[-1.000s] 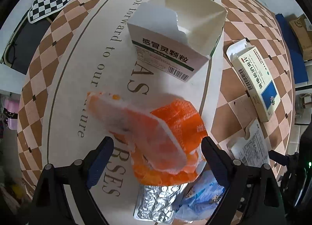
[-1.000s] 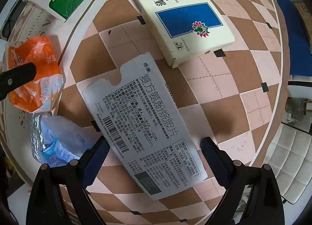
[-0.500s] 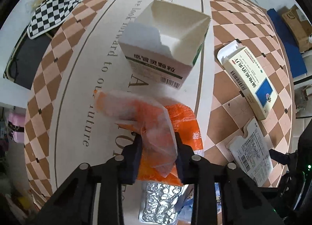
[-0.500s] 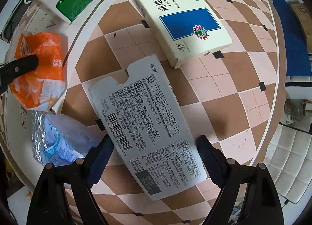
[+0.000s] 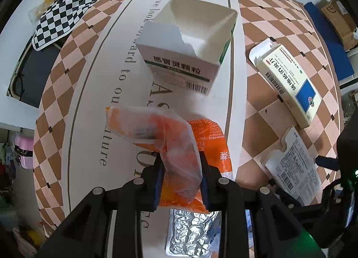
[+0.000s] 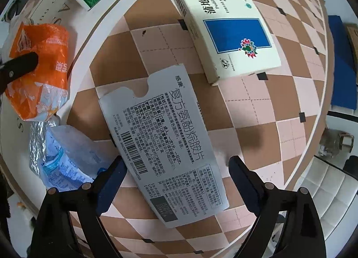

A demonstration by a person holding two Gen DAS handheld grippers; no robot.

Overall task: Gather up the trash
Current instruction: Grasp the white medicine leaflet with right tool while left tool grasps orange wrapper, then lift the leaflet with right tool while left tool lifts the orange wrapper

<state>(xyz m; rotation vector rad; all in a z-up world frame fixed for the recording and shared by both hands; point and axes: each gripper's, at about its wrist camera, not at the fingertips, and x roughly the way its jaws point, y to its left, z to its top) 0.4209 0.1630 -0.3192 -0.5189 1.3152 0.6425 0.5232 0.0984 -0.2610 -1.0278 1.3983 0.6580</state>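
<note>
My left gripper [image 5: 181, 166] is shut on a crumpled orange plastic wrapper [image 5: 161, 128], which lifts off the checkered tablecloth; it also shows in the right wrist view [image 6: 42, 72]. An open green-and-white medicine box [image 5: 190, 41] stands just beyond it. My right gripper [image 6: 176, 168] is open, its fingers either side of a flat grey medicine card [image 6: 161, 141], [image 5: 295, 166]. A cream box with a blue panel [image 6: 226, 25], [image 5: 288, 83] lies past the card. A foil blister sheet [image 5: 190, 231] and a blue-white sachet [image 6: 67, 157] lie near the table's front edge.
A black-and-white checkered cloth [image 5: 60, 14] lies at the far left over a dark tray. The round table's edge [image 6: 308, 146] curves close on the right, with a white chair [image 6: 324, 191] and blue mat [image 6: 342, 65] beyond. Cardboard boxes [image 5: 340, 21] sit on the floor.
My left gripper has closed on the orange wrapper and raised it, drawing back from the open box. My right gripper has stayed open over the grey card, shifting only slightly.
</note>
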